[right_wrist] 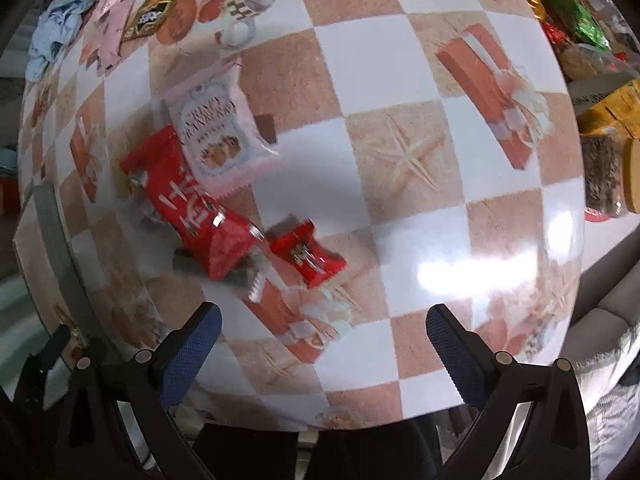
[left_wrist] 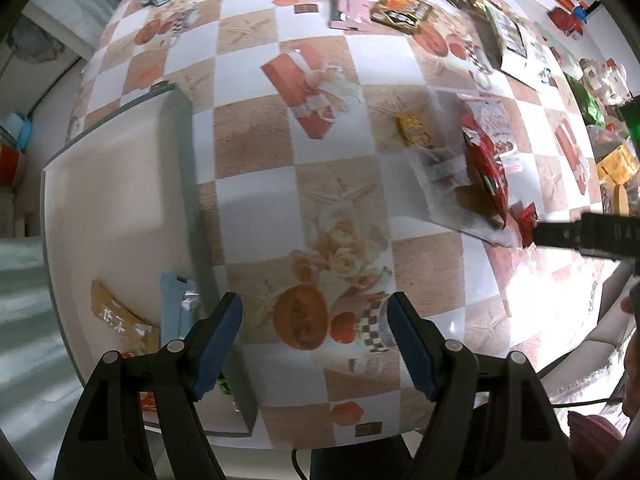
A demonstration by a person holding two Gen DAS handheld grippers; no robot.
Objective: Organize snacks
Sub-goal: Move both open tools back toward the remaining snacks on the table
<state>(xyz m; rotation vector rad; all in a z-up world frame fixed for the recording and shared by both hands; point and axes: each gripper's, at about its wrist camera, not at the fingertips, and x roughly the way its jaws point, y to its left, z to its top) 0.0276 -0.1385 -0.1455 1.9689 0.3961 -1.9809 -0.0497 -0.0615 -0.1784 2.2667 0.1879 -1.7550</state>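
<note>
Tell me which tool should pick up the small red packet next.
Right. The right tool is open with the small red packet just ahead of its fingers. The left tool is open near the white bin, farther away.

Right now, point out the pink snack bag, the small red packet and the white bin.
pink snack bag [right_wrist: 216, 132], right wrist view, printed front.
small red packet [right_wrist: 306, 254], right wrist view, middle.
white bin [left_wrist: 116, 184], left wrist view, inner floor.
</note>
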